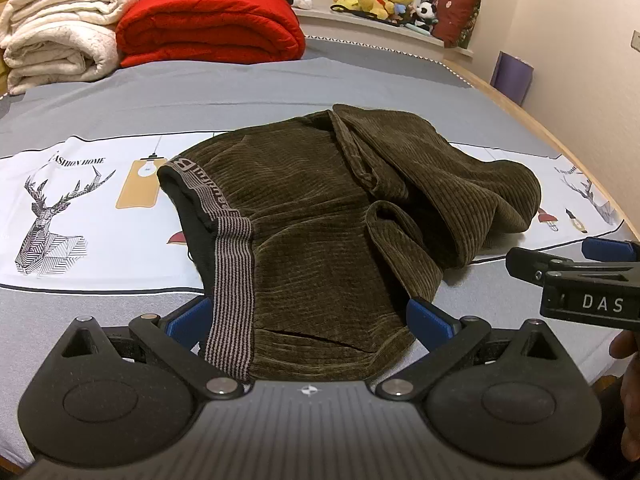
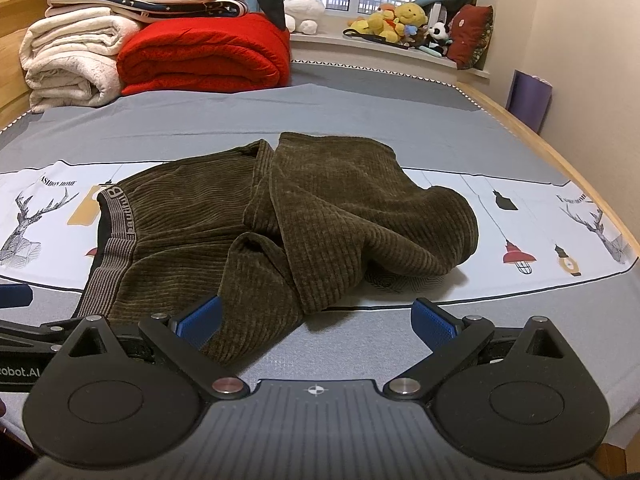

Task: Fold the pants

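I am seeing olive-brown corduroy pants [image 1: 320,216] lying bunched on the grey printed bedsheet [image 1: 120,108] | left gripper [image 1: 312,320] gaping wide, straddling their near edge, gripping nothing | right gripper [image 2: 316,320] gaping wide, empty.

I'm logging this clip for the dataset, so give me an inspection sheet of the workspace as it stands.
Surface: bed sheet, grey with a white printed band of deer and lamps.
Job's things: olive corduroy pants, partly folded, legs doubled back over the body, striped waistband to the left.
Clutter: folded red blanket and cream blanket stacked at the far end.
Grippers: left gripper open, its fingers either side of the pants' near edge; right gripper open, holding nothing.
Cables: nothing seen.
Surroundings: window sill with plush toys, wooden bed frame, wall on the right.
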### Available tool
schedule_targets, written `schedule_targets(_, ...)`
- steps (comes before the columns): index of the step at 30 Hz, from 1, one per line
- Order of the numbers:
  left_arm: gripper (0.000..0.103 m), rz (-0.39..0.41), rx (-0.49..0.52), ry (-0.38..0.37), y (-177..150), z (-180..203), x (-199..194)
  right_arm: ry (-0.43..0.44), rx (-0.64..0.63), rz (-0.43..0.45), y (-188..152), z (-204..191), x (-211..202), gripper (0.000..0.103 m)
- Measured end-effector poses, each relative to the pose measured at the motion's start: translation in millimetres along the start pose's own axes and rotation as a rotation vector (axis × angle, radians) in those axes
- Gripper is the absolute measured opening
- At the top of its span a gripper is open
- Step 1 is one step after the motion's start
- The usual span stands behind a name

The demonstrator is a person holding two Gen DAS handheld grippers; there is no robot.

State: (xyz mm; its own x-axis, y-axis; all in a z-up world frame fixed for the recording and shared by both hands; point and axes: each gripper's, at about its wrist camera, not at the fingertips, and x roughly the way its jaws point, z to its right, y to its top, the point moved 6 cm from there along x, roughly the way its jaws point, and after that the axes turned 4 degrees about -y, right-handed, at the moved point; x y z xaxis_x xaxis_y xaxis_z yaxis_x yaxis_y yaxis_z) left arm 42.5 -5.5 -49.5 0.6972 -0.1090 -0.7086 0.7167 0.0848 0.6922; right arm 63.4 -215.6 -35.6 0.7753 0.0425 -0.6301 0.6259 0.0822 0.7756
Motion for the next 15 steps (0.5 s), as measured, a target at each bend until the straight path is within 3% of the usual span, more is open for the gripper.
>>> schedule_targets(15,0.103,0.0,0.001,0.002,-0.3,0.2,0.2,0.002,-0.006,0.001,0.3,-1.7,-0.7,0.1)
